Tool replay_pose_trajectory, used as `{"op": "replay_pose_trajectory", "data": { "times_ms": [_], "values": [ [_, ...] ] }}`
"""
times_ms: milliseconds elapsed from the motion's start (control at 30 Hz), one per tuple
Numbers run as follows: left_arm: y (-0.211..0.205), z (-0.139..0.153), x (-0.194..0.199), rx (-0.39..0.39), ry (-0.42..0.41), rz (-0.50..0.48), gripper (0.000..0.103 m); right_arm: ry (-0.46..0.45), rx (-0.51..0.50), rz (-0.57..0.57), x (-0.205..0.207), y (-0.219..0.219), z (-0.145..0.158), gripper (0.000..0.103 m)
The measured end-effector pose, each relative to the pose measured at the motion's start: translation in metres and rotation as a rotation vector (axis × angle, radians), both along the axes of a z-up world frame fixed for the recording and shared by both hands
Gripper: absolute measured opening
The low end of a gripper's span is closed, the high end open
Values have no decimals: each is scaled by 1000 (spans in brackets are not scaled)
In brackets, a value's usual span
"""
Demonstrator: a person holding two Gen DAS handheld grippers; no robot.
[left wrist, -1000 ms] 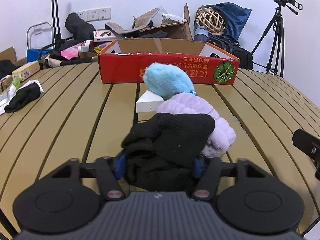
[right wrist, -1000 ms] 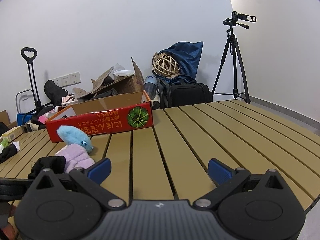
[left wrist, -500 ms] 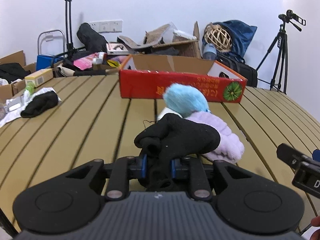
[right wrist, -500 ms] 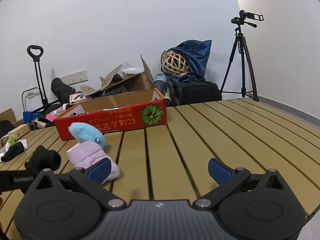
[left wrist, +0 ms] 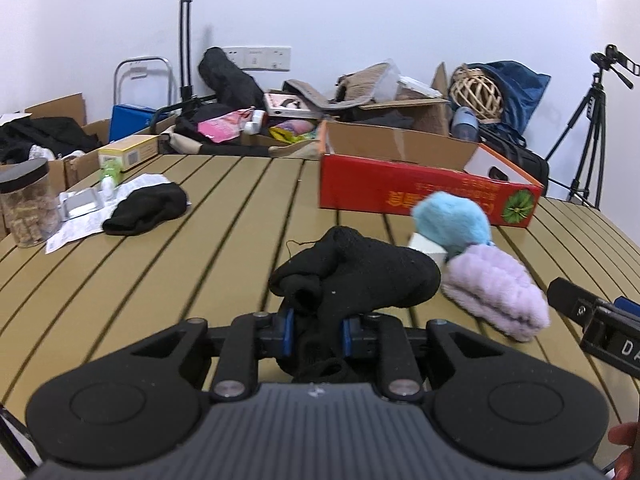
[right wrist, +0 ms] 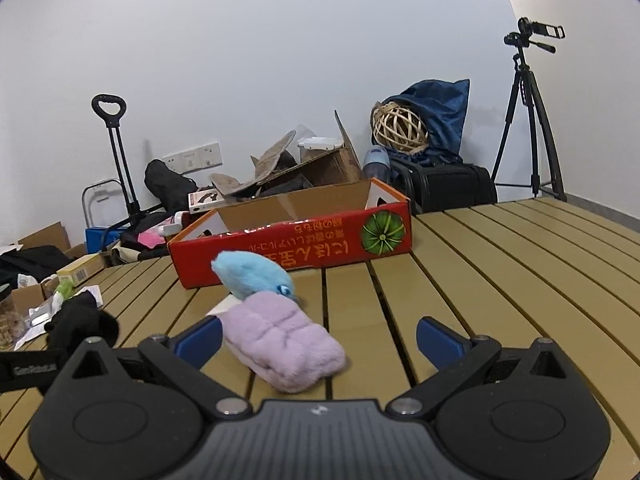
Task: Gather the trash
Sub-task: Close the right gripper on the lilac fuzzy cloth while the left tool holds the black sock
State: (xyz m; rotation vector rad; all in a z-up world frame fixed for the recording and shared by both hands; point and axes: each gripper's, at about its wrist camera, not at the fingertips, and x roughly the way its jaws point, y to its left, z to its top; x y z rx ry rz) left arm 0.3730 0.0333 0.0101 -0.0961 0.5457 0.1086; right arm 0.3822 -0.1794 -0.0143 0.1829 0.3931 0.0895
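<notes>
Counter: slatted tan counter [left wrist: 168, 280]; red box [left wrist: 400, 192] at its far edge.
Left gripper [left wrist: 316, 330]: jaws clamped on black glove [left wrist: 360, 276], raised off the slats.
Right gripper [right wrist: 318, 336]: jaws wide apart, empty, around purple plush [right wrist: 280, 344].
Done: glove gripped.
Left: box looks empty; blue plush [right wrist: 252, 276], second glove [left wrist: 146, 210], papers near left edge.

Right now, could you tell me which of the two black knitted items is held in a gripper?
The black glove clamped in the left gripper; the other black glove lies loose on the paper.
</notes>
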Motion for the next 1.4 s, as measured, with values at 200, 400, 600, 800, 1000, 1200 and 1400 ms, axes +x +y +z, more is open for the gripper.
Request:
{"op": "replay_pose_trajectory", "data": {
  "times_ms": [200, 400, 600, 800, 1000, 1200, 1400],
  "values": [
    [17, 3, -3, -9, -3, 21, 22, 61, 48, 18, 17, 7, -7, 103],
    [26, 3, -4, -17, 2, 40, 22, 105, 11, 11, 33, 16, -9, 103],
    [30, 2, -1, -23, 11, 51, 22, 147, 3, 36, 48, 21, -10, 102],
    [30, 1, -1, -19, 11, 51, 22, 186, -21, 58, 61, 27, -16, 90],
    [29, 1, 1, -17, 13, 49, 22, 207, 2, 86, 65, 26, -20, 71],
    [27, 0, 1, -11, 14, 47, 22, 214, -1, 96, 63, 26, -21, 58],
    [26, -3, 1, -2, 18, 47, 22, 186, -2, 94, 56, 25, -19, 41]
  ]
}}
